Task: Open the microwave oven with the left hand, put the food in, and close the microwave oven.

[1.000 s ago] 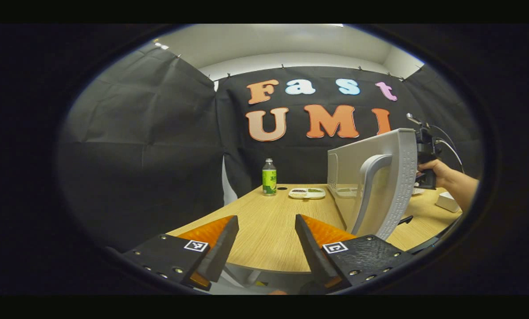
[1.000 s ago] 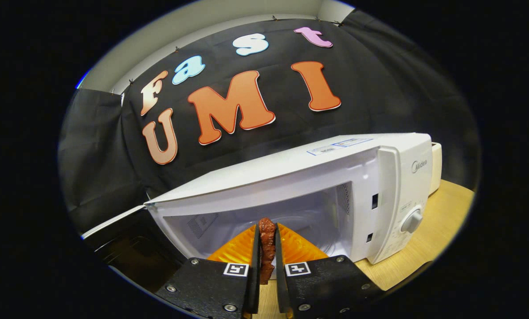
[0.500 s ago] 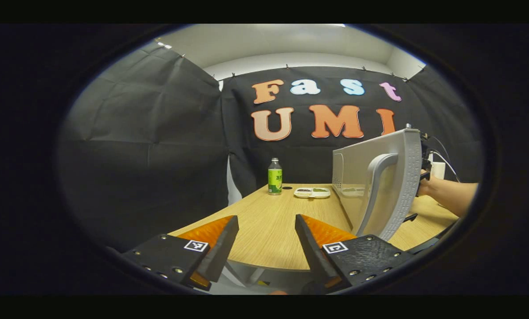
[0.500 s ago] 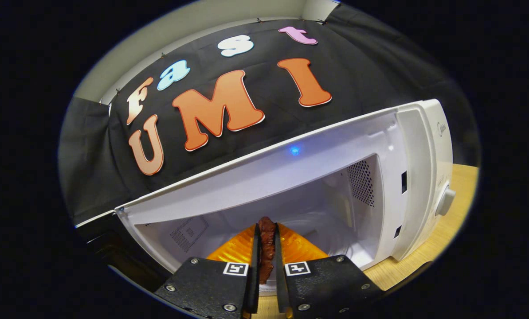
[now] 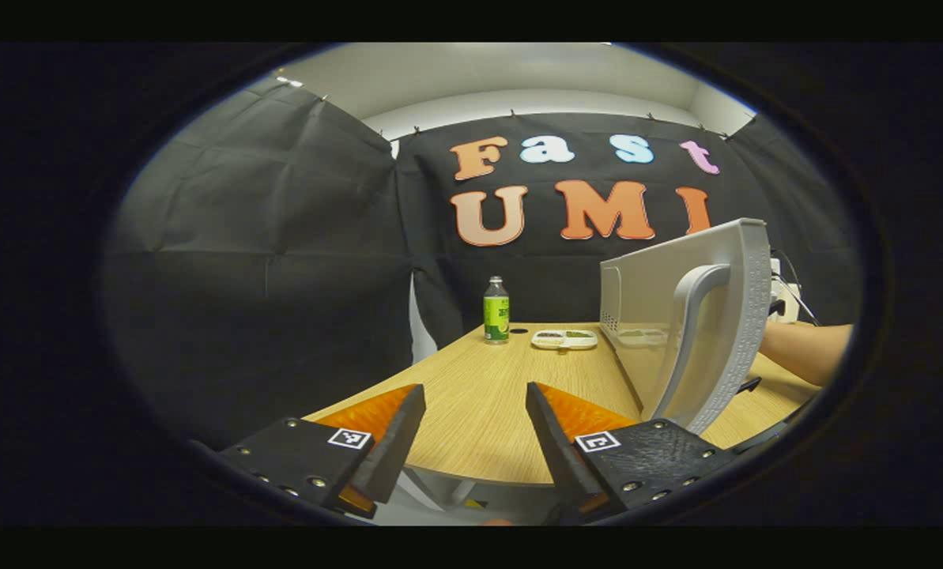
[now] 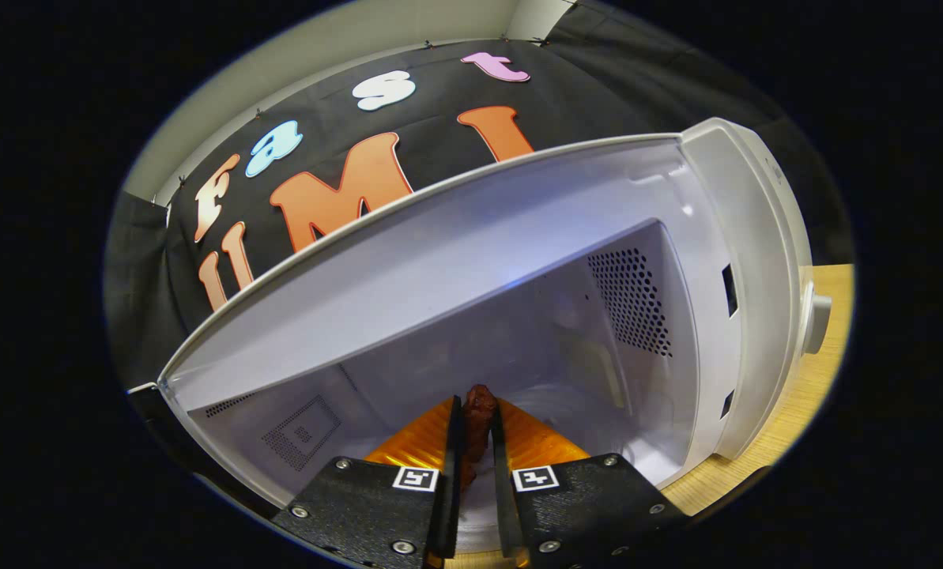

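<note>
The white microwave oven (image 6: 756,261) stands open, its cavity (image 6: 566,348) wide before my right gripper (image 6: 476,411). That gripper is shut on a dark brown piece of food (image 6: 479,415), held at the cavity's mouth, just above its floor. In the left gripper view the swung-out microwave door (image 5: 645,316) stands edge-on at the right, with its curved handle (image 5: 696,332) facing me. My left gripper (image 5: 471,403) hangs open over the table's near edge, left of the door and apart from it. A forearm (image 5: 803,348) reaches in behind the door.
A wooden table (image 5: 487,395) carries a green-labelled bottle (image 5: 496,310) and a small divided white tray (image 5: 564,340) with bits of food at its far side. The microwave's dial (image 6: 815,324) sits on its right panel. Black cloth walls close off the booth.
My right gripper has carried the food forward from in front of the microwave to the cavity's mouth. The hand has slid behind the door. The left gripper has barely shifted.
</note>
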Tool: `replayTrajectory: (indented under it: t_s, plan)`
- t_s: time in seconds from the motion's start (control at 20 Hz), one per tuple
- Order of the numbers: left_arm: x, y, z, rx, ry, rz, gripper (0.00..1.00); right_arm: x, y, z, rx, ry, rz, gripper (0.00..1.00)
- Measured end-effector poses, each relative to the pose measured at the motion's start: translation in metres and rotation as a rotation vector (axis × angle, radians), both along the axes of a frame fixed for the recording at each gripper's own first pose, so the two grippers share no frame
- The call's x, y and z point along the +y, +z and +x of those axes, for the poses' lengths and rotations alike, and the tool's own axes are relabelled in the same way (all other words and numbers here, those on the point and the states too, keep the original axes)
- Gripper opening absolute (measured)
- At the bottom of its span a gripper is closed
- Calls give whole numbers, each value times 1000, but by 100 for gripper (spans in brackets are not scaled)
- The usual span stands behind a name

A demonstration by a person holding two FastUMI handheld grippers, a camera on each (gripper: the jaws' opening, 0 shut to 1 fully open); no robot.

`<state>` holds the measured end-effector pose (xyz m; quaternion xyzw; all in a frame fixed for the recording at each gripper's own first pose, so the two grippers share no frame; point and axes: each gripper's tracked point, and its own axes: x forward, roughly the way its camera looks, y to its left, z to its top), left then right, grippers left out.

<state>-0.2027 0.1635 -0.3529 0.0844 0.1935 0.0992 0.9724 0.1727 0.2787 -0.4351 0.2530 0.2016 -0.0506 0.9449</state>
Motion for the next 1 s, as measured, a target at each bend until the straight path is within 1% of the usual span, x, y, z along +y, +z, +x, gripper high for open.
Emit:
replayTrajectory:
  t_s: [0.05,0.35,0.4,0.45,0.55,0.6,0.65,0.7,0.8,0.85,1.0]
  plan:
    - [0,0,1,2,-3,0,78,0,-4,3,11,-6,2,22]
    - [-11,0,13,8,-28,23,78,-3,-27,7,54,-8,6,30]
    - [-11,1,14,8,-31,26,80,-4,-29,8,60,-8,10,31]
    - [-14,1,16,9,-34,27,78,-5,-29,8,63,-3,10,33]
    - [-19,-1,22,12,-43,21,78,-10,-32,8,76,0,-22,38]
    - [-23,-2,23,12,-49,17,78,-16,-37,6,92,-5,-64,41]
    - [-27,-1,23,12,-54,14,78,-22,-44,4,103,0,-92,46]
    - [-30,-1,23,12,-58,11,78,-22,-46,-1,112,22,-94,48]
    - [-36,-2,26,14,-66,5,78,-21,-43,-8,126,51,-74,52]
    - [-38,-3,28,18,-68,5,78,-20,-40,-11,129,59,-62,56]
    - [-47,-2,28,21,-78,4,77,-25,-24,-21,98,44,-38,60]
